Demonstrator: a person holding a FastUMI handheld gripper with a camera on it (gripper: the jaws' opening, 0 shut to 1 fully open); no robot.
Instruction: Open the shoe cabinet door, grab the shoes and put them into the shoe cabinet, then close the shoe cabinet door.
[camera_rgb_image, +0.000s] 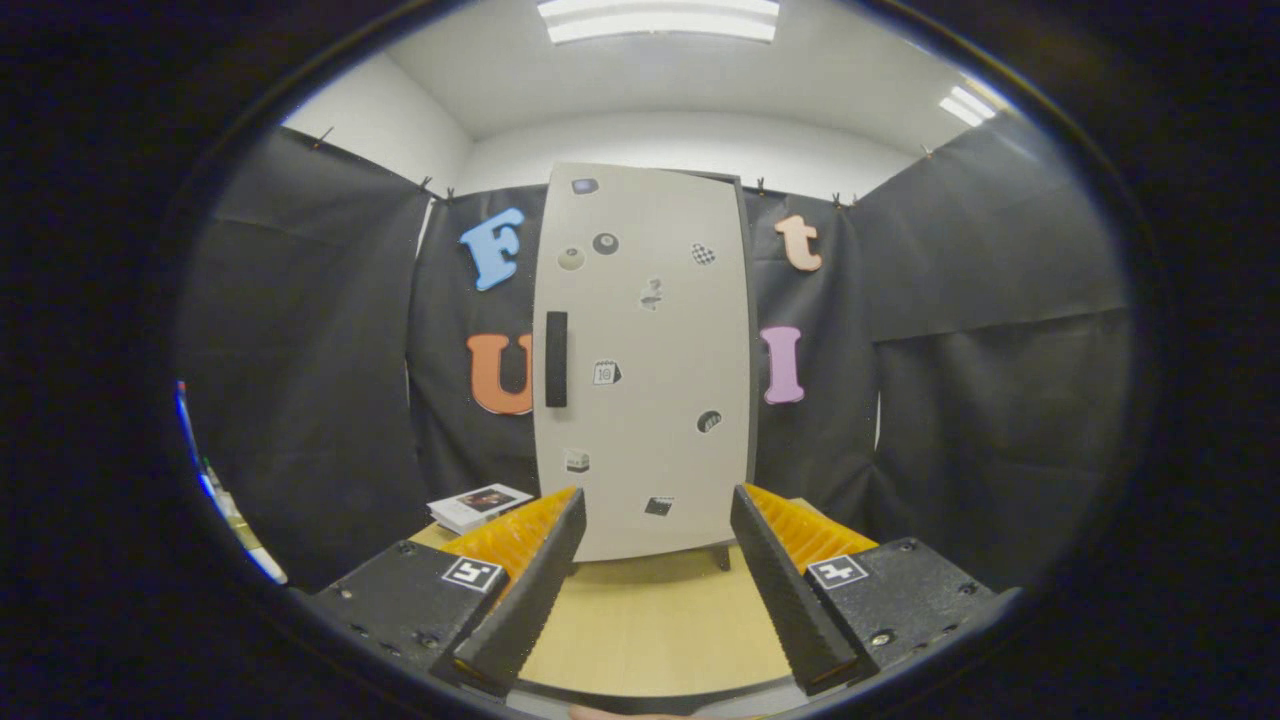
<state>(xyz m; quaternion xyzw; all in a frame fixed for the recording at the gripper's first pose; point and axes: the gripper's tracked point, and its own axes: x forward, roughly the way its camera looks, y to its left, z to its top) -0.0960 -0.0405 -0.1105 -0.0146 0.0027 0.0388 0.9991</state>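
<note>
I am holding my gripper released, fingers spread wide and gripping nothing, above the wooden table. Beyond them the shoe cabinet is standing shut, its dark handle at the door's left edge, a box lying beside it.

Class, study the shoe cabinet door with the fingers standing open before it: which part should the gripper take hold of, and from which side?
Grip the dark vertical handle near the left edge of the cabinet door, coming straight from the front. It is a narrow upright bar, so the open gripper can likely close across its width.
</note>
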